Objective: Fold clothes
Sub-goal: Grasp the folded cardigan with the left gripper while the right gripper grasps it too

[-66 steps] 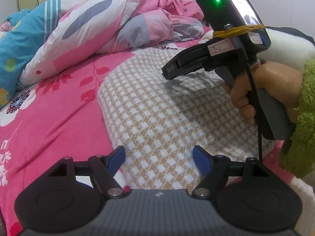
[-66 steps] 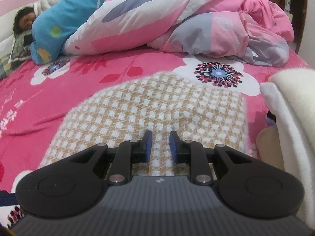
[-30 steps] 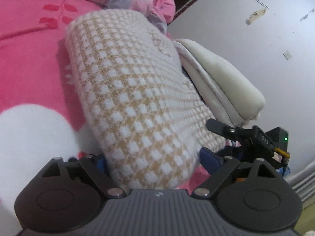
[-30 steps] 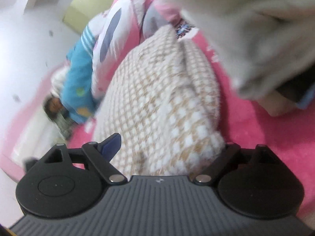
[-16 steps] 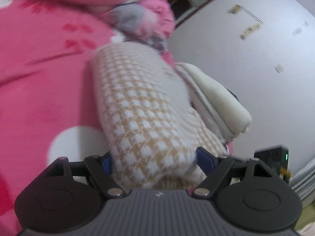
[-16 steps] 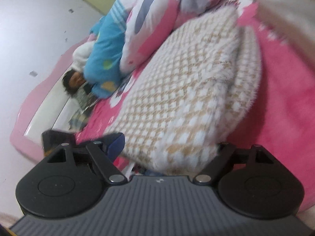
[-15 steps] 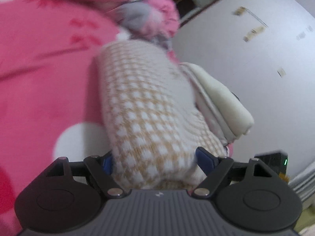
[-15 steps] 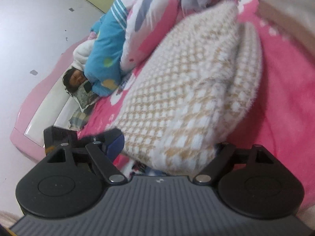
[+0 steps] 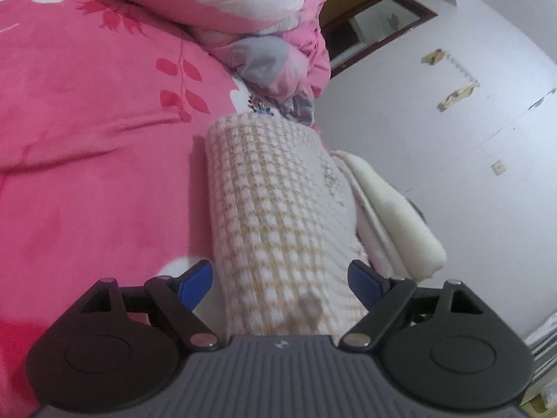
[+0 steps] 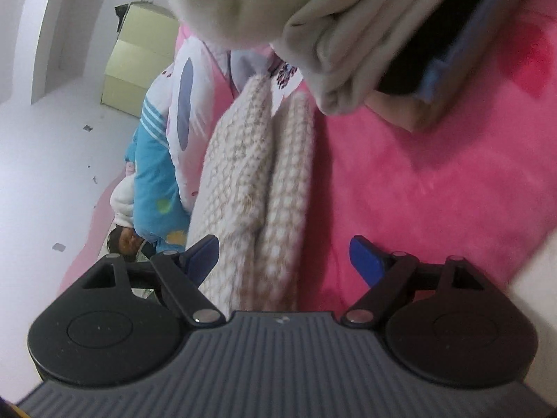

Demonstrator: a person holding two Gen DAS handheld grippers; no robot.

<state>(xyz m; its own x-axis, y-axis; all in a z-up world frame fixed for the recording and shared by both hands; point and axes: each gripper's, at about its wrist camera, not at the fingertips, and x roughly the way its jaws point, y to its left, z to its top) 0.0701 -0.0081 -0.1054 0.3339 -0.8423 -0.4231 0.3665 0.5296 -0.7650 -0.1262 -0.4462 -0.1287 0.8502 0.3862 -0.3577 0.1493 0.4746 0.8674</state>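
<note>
A folded tan-and-white checked knit garment (image 9: pixel 278 191) lies on the pink bed sheet (image 9: pixel 87 139), right beside a stack of folded cream clothes (image 9: pixel 393 216). My left gripper (image 9: pixel 280 280) straddles its near end; the jaws are opening, and the blue pads (image 9: pixel 195 284) stand at its two sides without squeezing. In the right wrist view the garment (image 10: pixel 243 174) shows edge-on as two thick layers. My right gripper (image 10: pixel 285 256) is open around that end. Its left pad is next to the knit and its right pad is well clear, over the sheet (image 10: pixel 435 174).
A bunched pink, white and blue quilt (image 9: pixel 243 10) lies farther up the bed. A person (image 10: pixel 125 240) lies under it at the far end. The cream stack (image 10: pixel 348 35) rests on a dark item with a blue edge (image 10: pixel 452 28). A white wall (image 9: pixel 452 139) stands past the bed's edge.
Both views have rolled. The left gripper's pads no longer dig into the garment. The right gripper has swung so the garment now shows edge-on, with its right pad clear of it.
</note>
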